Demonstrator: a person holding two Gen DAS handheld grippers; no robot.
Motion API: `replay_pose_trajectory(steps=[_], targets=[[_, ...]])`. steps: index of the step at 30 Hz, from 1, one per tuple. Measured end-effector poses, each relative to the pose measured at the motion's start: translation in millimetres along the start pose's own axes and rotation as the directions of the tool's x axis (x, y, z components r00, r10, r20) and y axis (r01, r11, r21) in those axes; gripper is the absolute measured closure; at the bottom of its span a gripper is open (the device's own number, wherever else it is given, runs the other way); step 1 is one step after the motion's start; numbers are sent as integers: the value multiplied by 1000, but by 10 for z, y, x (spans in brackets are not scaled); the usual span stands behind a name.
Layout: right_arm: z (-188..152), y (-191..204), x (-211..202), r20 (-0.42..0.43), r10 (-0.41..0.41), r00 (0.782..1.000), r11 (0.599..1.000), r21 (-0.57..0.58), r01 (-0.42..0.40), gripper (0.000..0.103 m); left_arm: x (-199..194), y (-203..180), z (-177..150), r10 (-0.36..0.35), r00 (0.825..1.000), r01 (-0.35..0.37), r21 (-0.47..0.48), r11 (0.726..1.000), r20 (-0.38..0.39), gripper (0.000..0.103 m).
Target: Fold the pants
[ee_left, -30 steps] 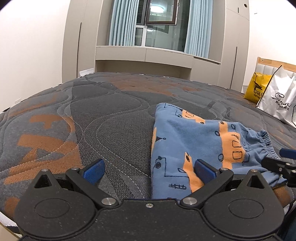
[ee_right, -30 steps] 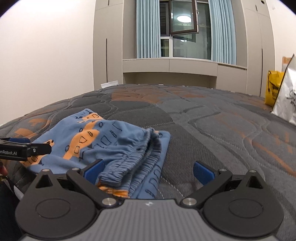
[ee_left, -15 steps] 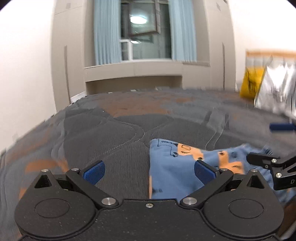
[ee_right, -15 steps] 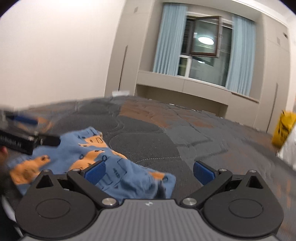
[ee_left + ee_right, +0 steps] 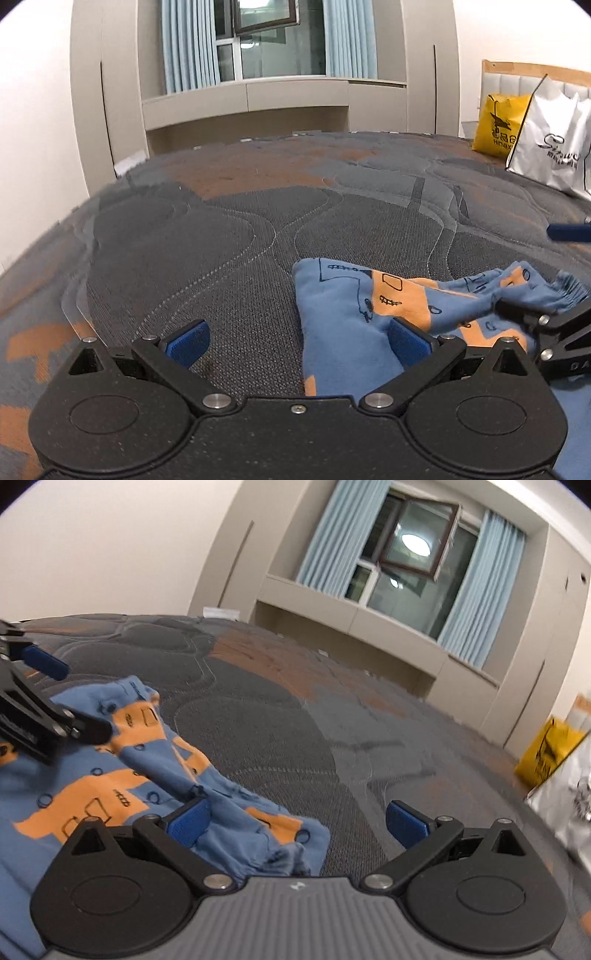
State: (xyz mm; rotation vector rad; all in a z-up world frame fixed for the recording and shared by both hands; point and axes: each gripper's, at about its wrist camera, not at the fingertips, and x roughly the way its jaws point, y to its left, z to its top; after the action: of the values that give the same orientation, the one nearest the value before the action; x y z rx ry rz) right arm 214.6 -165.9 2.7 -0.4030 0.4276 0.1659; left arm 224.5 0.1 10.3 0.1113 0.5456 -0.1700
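Both grippers hover with jaws spread wide, gripping nothing. Left gripper (image 5: pixel 297 341) has the blue-and-orange pants (image 5: pixel 354 314) at its 2 o'clock on the quilted mattress (image 5: pixel 221 236); right gripper (image 5: pixel 297 818) has them at 10 o'clock.

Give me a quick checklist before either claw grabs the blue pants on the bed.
1. Left claw open: ok.
2. Right claw open: ok.
3. Pants within reach of both claws: ok.
4. Pants lying flat: not ok, rumpled near the elastic waistband.
5. Cloth between the left claw's fingers: not ok, only the right pad overlaps it.
6. Yellow bag and white bag away from the pants: ok.
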Motion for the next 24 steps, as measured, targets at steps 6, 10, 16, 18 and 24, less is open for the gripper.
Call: replay_pose_trajectory(steps=[6, 10, 16, 18, 24], targets=[[15, 58, -112, 70, -11, 997, 1000, -21, 13, 0, -97, -57, 62, 35, 997, -38, 40, 998, 66, 1], [58, 51, -148, 98, 18, 995, 1000, -21, -16, 0, 6, -30, 139, 67, 996, -68, 25, 997, 52, 1], [25, 41, 49, 20, 8, 1000, 999, -31, -8, 0, 160, 116, 127, 44, 999, -45, -42, 998, -26, 0], [10, -10, 66, 9, 15, 1000, 1000, -5, -15, 0, 171, 123, 111, 41, 999, -42, -48, 998, -30, 0], [-16, -25, 89, 1, 20, 1000, 1000, -1, -20, 0, 190, 137, 93, 33, 999, -36, -71, 997, -37, 0]])
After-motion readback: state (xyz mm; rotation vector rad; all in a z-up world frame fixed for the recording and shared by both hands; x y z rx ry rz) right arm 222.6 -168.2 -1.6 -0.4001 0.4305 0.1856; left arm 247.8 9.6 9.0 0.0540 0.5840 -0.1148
